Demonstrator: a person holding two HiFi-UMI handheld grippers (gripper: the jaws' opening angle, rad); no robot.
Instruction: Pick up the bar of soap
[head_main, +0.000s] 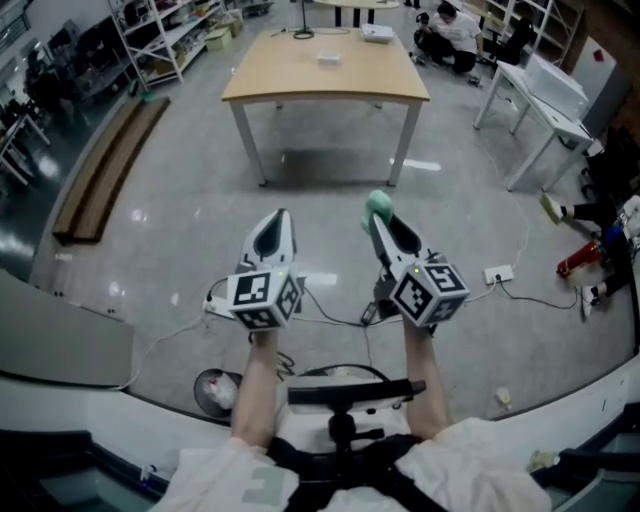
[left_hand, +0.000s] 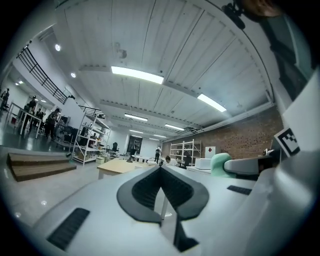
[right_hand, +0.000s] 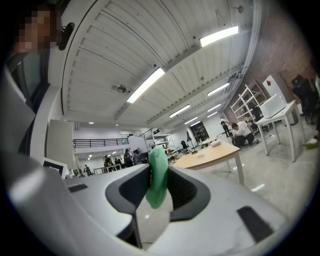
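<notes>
Green bar of soap (head_main: 380, 203) sits clamped in fingers of right gripper (right_hand: 159, 171), clear of the floor (head_main: 150, 200) — pickup looks complete; left gripper (left_hand: 160, 169) clenched, empty.

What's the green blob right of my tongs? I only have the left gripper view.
Observer: The soap bar, pinched between the right tongs.
Operator: Resting on anything?
Observer: No. Head view shows it held in the air above the grey floor, short of the wooden table.
Operator: Anything on the floor nearby?
Observer: A white power strip, off to the right of the right tongs.
</notes>
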